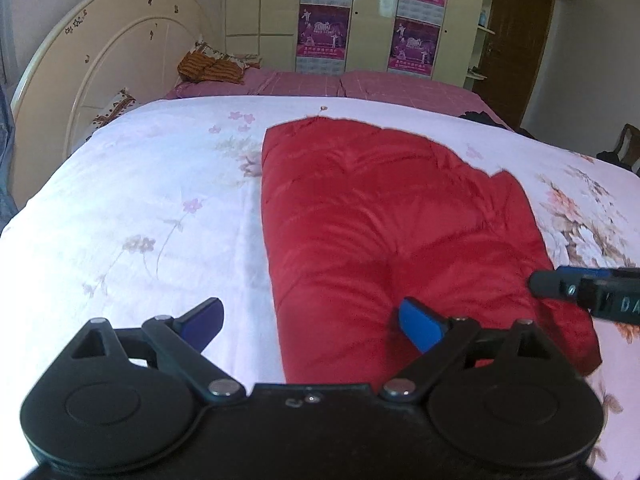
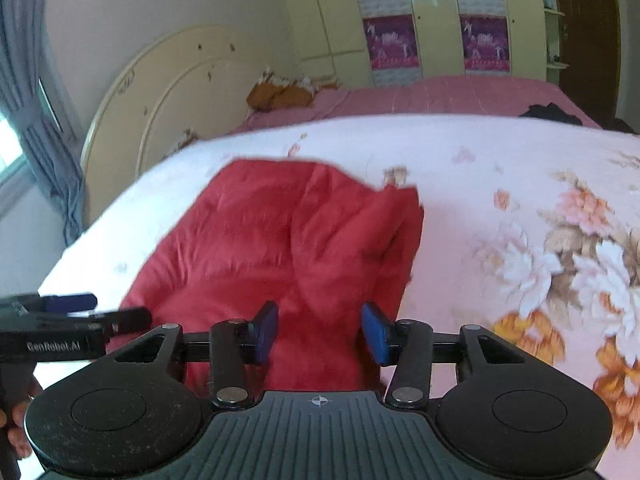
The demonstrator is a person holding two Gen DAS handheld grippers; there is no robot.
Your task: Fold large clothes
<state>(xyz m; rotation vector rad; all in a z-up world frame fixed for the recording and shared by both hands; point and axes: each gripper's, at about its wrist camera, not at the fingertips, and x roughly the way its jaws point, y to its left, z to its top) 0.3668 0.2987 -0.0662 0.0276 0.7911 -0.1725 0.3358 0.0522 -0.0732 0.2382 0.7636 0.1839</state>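
Above the floral quilt, both grippers hang open beside the red garment's near edge.

both tongs gape, tilted downward, gripping nothing

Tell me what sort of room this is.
A bedroom, almost certainly: a bed under a floral quilt with a curved cream headboard, and a wall of pale wardrobe doors behind it. A red garment lies on the quilt.
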